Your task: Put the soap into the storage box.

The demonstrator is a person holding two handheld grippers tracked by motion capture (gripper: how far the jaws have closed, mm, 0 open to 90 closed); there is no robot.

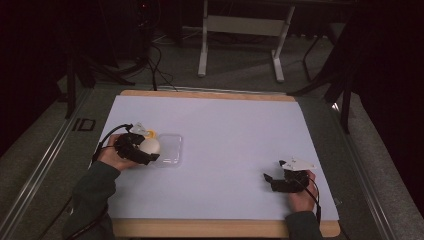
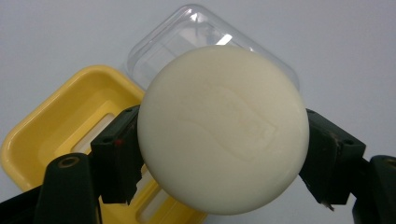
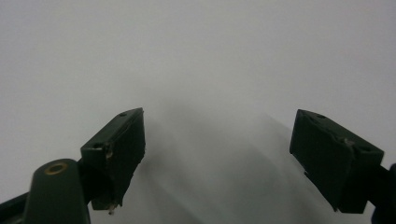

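The round cream soap (image 2: 223,128) sits clamped between the jaws of the left gripper (image 1: 142,147), one pad pressing on each side of it, held above the yellow soap dish (image 2: 60,126) and the clear lid (image 2: 196,32) just beside it. All this is near the left edge of the white table (image 1: 225,150). The right gripper (image 1: 280,181) rests near the table's front right corner, its jaws spread wide with nothing between them.

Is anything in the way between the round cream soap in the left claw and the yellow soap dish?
Nothing visible is. The left claw holds the round cream soap bar above the yellow plastic soap dish, whose tray is bare. The clear plastic lid lies beside the dish, not over it.
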